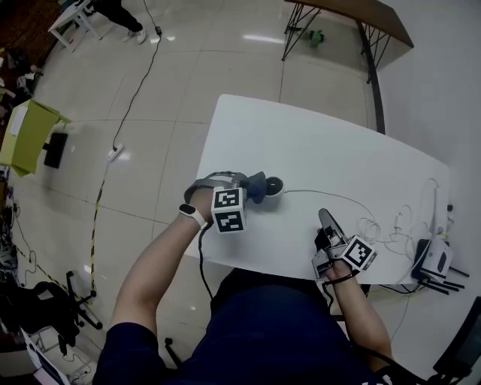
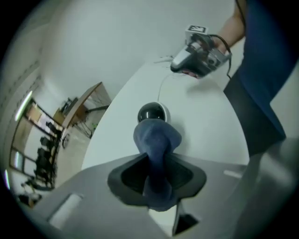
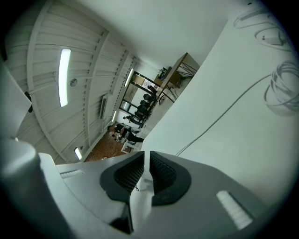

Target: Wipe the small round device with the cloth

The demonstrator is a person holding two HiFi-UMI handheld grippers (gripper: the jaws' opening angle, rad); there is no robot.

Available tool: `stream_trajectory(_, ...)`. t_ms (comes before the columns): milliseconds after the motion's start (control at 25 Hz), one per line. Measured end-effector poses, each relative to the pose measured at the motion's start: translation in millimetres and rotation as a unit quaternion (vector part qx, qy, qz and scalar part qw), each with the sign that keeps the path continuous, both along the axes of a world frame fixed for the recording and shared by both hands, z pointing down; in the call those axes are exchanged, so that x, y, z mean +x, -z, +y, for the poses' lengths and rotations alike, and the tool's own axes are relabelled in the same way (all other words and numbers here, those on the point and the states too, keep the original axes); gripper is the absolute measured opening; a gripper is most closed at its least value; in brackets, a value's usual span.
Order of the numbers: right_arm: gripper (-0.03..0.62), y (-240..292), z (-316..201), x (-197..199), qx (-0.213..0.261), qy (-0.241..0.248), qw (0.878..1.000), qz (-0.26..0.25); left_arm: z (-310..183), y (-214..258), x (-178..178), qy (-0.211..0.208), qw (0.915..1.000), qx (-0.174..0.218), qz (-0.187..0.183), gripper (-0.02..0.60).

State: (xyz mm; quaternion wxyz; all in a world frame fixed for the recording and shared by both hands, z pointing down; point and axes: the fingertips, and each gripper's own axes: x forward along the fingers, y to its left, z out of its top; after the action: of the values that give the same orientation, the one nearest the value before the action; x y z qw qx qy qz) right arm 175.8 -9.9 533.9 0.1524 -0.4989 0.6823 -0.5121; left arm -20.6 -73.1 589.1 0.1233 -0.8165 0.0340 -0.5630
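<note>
The small round device (image 1: 273,185), white with a black dome, sits near the middle of the white table (image 1: 338,150). My left gripper (image 1: 248,186) is shut on a blue cloth (image 1: 257,186), which rests against the device's left side. In the left gripper view the cloth (image 2: 156,140) bulges out from between the jaws and its front end touches the device (image 2: 153,113). My right gripper (image 1: 325,218) lies low by the table's near edge, apart from the device. Its jaws (image 3: 148,161) stand a narrow gap apart with nothing between them.
A thin white cable (image 1: 323,194) runs from the device to loose coils (image 1: 391,225) at the table's right. A white box with antennas (image 1: 434,259) stands at the right corner. Beyond are a floor cord (image 1: 135,90) and a brown table (image 1: 361,15).
</note>
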Motion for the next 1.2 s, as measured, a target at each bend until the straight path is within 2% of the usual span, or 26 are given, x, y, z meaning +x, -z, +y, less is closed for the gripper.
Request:
stream_trajectory(40, 0.041, -0.1, 3.2, 4.2, -0.001, -0.010, 1.000, 0.001, -8.2, 1.4, 2.4, -0.037, 0.9989, 0.027, -0.004, 0.098)
stream_trajectory(120, 0.041, -0.1, 10.3, 11.0, -0.002, -0.031, 1.000, 0.004, -26.2, 6.5, 9.1, -0.107, 0.9906, 0.086, -0.001, 0.098)
stream_trajectory(200, 0.041, 0.4, 17.4, 15.8, -0.003, -0.049, 0.999, 0.005, -40.0, 11.8, 16.4, -0.172, 0.9758, 0.135, -0.001, 0.097)
stream_trajectory(280, 0.040, 0.8, 24.2, 19.9, -0.001, -0.066, 0.998, 0.004, -47.5, 17.0, 23.1, -0.232, 0.9576, 0.169, -0.015, 0.097)
stream_trajectory(360, 0.040, -0.7, 31.7, 23.3, -0.003, -0.085, 0.996, -0.005, -49.9, 22.1, 30.8, -0.285, 0.9388, 0.191, -0.032, 0.097)
stream_trajectory(440, 0.040, -3.4, 39.8, 26.9, -0.005, -0.102, 0.995, -0.005, -49.4, 22.8, 37.1, -0.324, 0.9243, 0.196, -0.045, 0.093)
stream_trajectory(480, 0.040, -4.4, 43.0, 28.3, -0.003, -0.108, 0.994, -0.003, -48.3, 22.1, 39.8, -0.335, 0.9212, 0.191, -0.047, 0.091)
stream_trajectory(560, 0.037, -4.7, 47.4, 28.5, 0.000, -0.116, 0.993, -0.002, -48.4, 21.0, 43.9, -0.339, 0.9218, 0.181, -0.048, 0.091)
stream_trajectory(680, 0.037, -6.6, 53.2, 25.8, 0.000, -0.121, 0.993, -0.001, -53.9, 19.1, 44.3, -0.311, 0.9334, 0.175, -0.040, 0.092)
stream_trajectory(800, 0.035, -10.4, 57.6, 21.1, -0.009, -0.113, 0.993, 0.012, -54.8, 20.5, 42.7, -0.239, 0.9582, 0.157, 0.007, 0.092)
stream_trajectory(920, 0.037, -7.9, 54.3, 11.9, -0.008, -0.101, 0.995, 0.013, -41.4, 22.3, 31.7, -0.143, 0.9836, 0.099, 0.047, 0.092)
stream_trajectory(1000, 0.035, -9.9, 52.9, 8.7, -0.016, -0.094, 0.995, 0.016, -25.0, 19.7, 25.8, -0.068, 0.9940, 0.043, 0.074, 0.092)
stream_trajectory(1040, 0.035, -11.5, 52.3, 7.0, -0.018, -0.090, 0.996, 0.017, -15.6, 17.0, 23.6, -0.032, 0.9957, 0.016, 0.085, 0.094)
stream_trajectory(1120, 0.037, -14.4, 50.4, 2.5, -0.020, -0.079, 0.997, 0.017, 3.8, 11.8, 21.3, 0.031, 0.9930, -0.031, 0.110, 0.094)
stream_trajectory(1200, 0.037, -14.9, 46.5, -4.6, -0.021, -0.067, 0.997, 0.015, 23.6, 9.3, 22.7, 0.093, 0.9817, -0.082, 0.144, 0.094)
